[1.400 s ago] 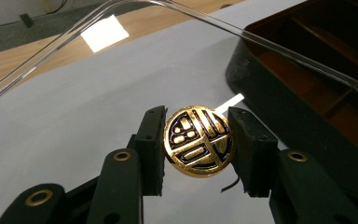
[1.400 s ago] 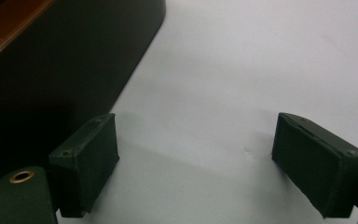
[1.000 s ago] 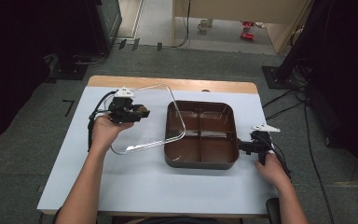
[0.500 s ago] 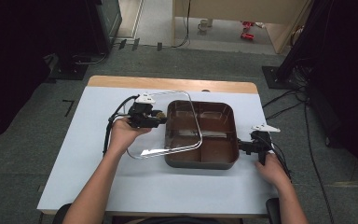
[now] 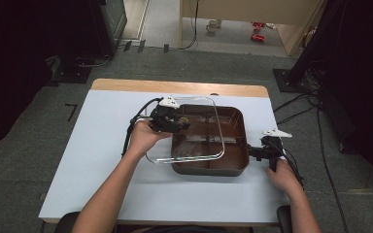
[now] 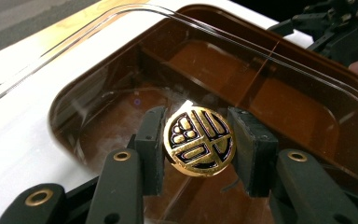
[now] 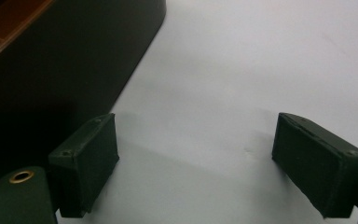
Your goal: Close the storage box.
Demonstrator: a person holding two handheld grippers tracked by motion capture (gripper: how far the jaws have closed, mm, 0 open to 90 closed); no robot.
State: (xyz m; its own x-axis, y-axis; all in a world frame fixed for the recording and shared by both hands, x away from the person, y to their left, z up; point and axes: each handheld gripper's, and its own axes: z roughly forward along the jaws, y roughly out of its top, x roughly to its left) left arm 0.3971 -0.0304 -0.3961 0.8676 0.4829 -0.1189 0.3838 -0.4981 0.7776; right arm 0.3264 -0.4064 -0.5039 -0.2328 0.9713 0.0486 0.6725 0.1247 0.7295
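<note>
My left gripper [image 5: 183, 124] over tray's [image 5: 241, 145] left half, jaws clamped on gold knob [image 6: 198, 141] of clear lid [image 5: 217, 127]. Lid held tilted above tray, far-right part over tray, near-left corner hanging out over table [image 5: 87, 145]. Tray brown, w/ dividers, sits center-right on table. Right gripper [image 7: 209, 163] low on table just right of tray, near its near-right corner; jaws wide apart, nothing btwn them, left pad [image 7: 86, 161] close to tray wall, contact unclear.
</note>
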